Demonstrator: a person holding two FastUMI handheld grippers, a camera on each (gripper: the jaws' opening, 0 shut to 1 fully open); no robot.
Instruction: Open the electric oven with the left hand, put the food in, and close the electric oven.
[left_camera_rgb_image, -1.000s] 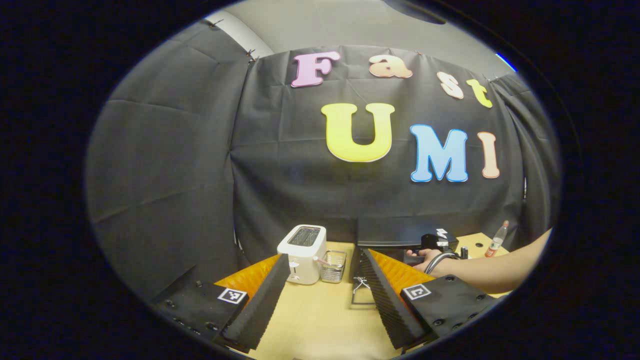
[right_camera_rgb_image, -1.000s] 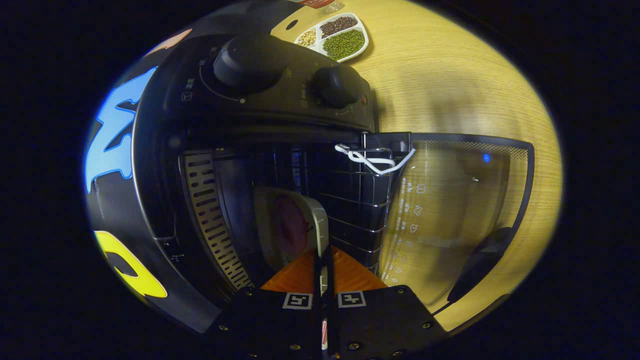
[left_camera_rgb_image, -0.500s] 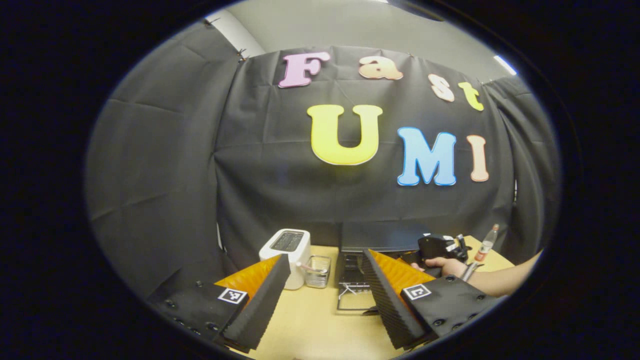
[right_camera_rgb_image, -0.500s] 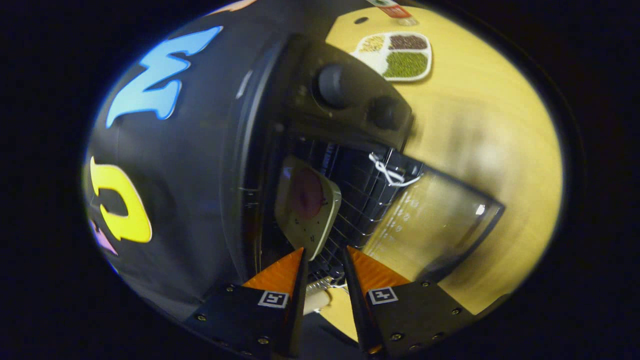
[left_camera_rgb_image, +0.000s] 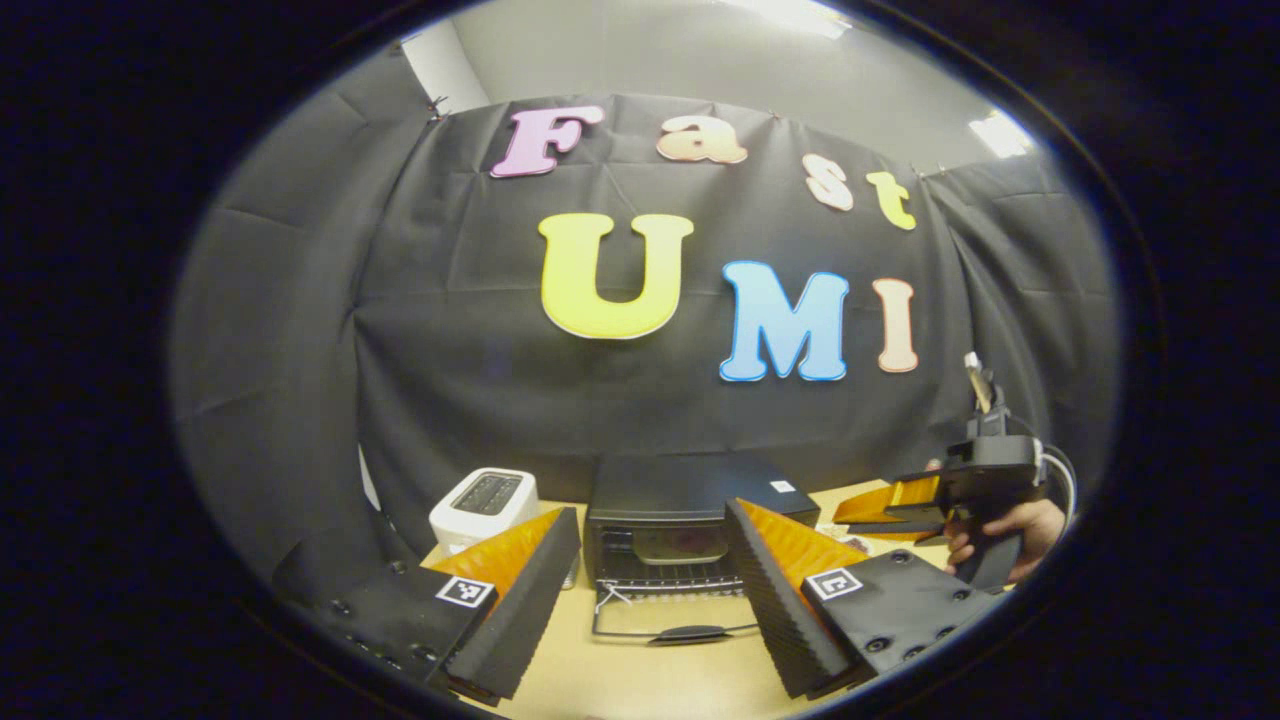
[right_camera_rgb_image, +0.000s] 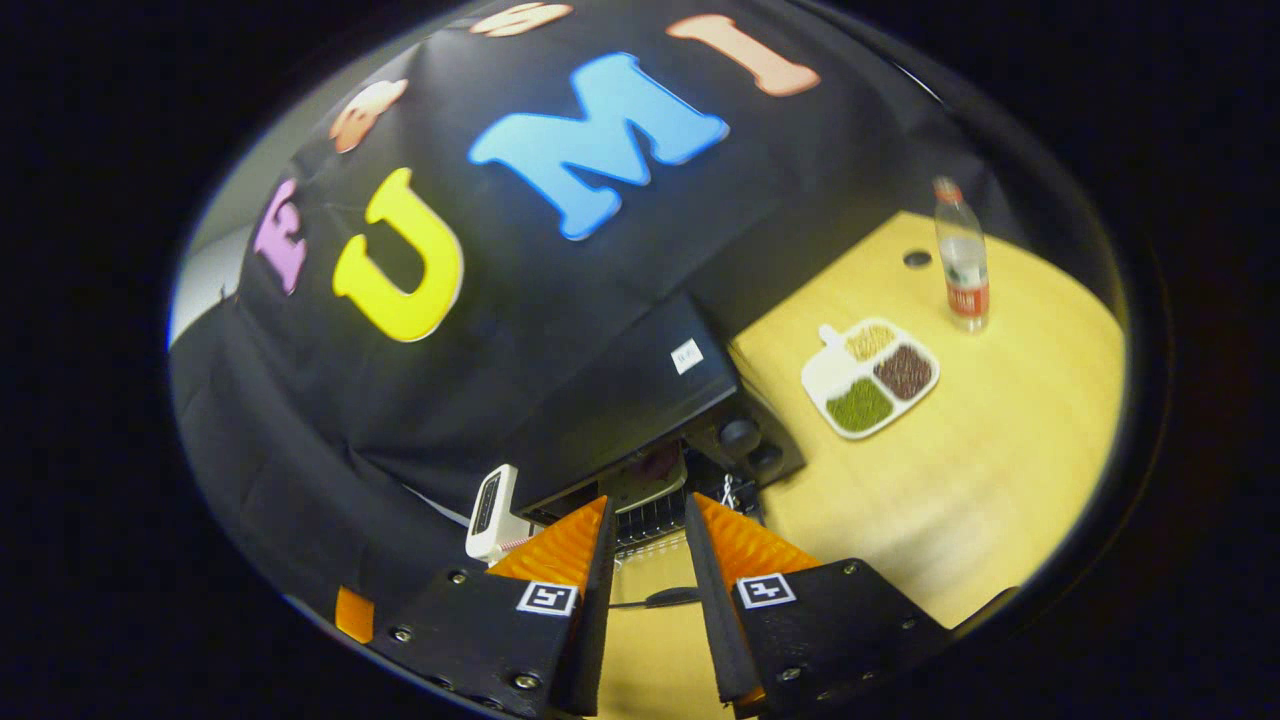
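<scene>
Oven (left_camera_rgb_image: 690, 500) open, white sticker unreadable — left gripper (left_camera_rgb_image: 650, 600) and right gripper (right_camera_rgb_image: 645, 560) both spread, empty.

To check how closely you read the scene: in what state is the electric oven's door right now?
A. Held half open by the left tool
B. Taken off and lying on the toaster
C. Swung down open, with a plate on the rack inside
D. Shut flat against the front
C: in the left gripper view the oven door lies dropped open toward the camera, and a plate sits on the rack inside the electric oven.
</scene>
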